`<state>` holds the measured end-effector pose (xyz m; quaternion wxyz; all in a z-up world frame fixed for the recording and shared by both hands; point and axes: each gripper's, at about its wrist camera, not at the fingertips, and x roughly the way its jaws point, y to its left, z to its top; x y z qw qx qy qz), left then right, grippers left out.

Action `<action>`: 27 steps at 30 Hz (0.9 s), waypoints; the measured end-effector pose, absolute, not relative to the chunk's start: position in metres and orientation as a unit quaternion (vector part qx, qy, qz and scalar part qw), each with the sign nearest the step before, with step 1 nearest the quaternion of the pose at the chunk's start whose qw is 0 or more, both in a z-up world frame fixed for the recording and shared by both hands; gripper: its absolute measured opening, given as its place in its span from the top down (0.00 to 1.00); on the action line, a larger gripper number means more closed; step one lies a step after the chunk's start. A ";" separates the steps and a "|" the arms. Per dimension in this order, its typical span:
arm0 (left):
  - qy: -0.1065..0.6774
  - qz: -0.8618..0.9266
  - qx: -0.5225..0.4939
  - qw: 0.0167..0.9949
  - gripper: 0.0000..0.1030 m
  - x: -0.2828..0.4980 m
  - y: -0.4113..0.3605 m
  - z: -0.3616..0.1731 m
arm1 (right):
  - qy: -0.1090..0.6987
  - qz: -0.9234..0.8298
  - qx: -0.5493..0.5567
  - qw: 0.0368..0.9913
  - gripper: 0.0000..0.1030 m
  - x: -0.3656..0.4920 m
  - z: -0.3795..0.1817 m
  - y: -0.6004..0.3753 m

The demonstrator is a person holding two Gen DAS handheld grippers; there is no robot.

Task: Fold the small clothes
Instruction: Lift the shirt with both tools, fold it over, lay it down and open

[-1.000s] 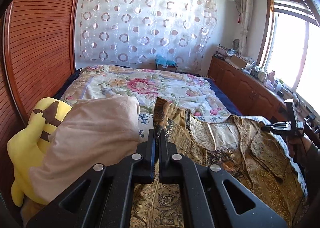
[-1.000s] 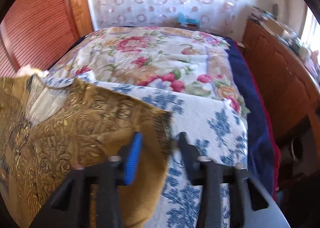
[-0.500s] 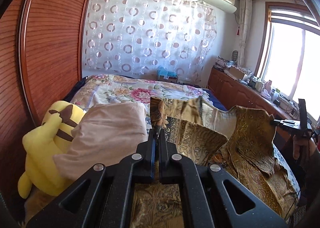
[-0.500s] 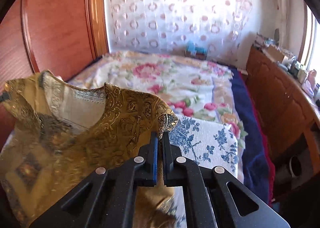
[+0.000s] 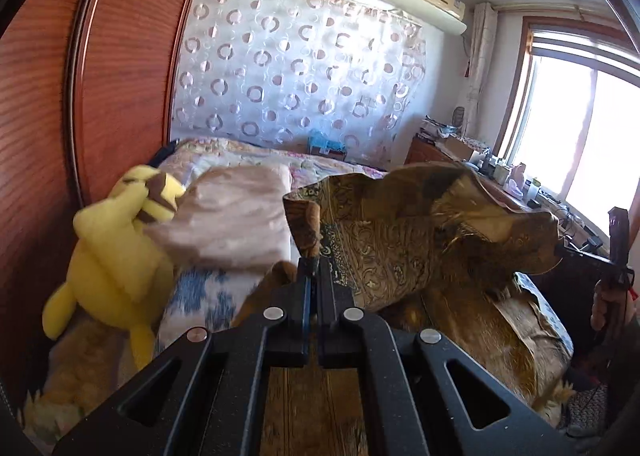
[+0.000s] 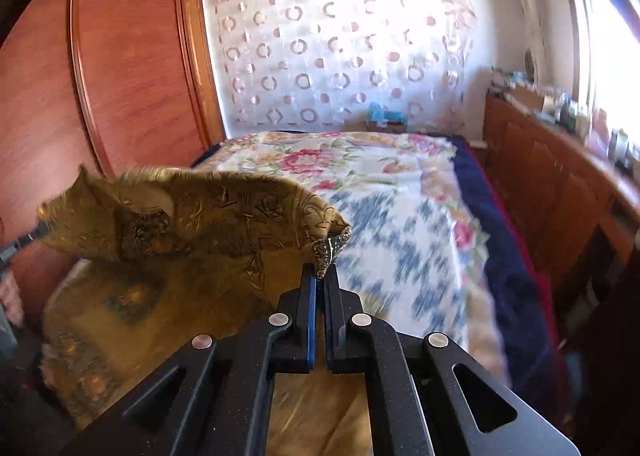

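- Left gripper (image 5: 314,270), nearest in the left view: jaws clenched on a bunched corner of the garment (image 5: 420,240); the cloth rises from the tips in a narrow twist.
- Right gripper (image 6: 320,276), nearest in the right view: jaws clamped on the opposite corner, a small folded point of cloth showing just past the tips. Its jaws have just been closing, with that corner between them.
- Garment, gold-brown and patterned: upper edge lifted and slung between the two grippers above the bed (image 6: 400,184); the lower part trails on the near end of the bed, under both tools.
- Plush (image 5: 116,260), yellow, near left beside a pink pillow (image 5: 236,212); both lie close to the left grip.
- Cabinet (image 6: 560,184) along the right wall, well apart from the cloth; wardrobe (image 6: 132,64) on the left; curtain (image 5: 296,76) at the far wall.
- Risk, judged: each grip takes only a small pinch of thin fabric, so a quick pull or uneven tension may slip a corner free and collapse the spread.
- Risk, judged: the sagging middle may land creased, giving a crooked fold; a leftward swing could drag cloth over the plush.
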<state>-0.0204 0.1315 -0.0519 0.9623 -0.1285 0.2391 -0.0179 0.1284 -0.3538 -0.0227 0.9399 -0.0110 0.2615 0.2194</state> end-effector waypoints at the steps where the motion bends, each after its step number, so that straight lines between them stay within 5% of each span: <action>1: 0.247 -0.019 -0.127 0.960 0.97 -0.023 0.132 -0.057 | 0.262 0.217 -0.011 0.940 0.97 0.121 -0.026 -0.356; 19: 0.256 -0.004 -0.122 0.959 0.97 -0.062 0.154 -0.070 | 0.286 0.220 -0.069 0.930 0.97 0.035 0.000 -0.364; 27: 0.266 -0.035 -0.093 0.959 0.97 -0.067 0.143 -0.069 | 0.339 0.207 -0.081 0.914 0.97 0.038 -0.030 -0.363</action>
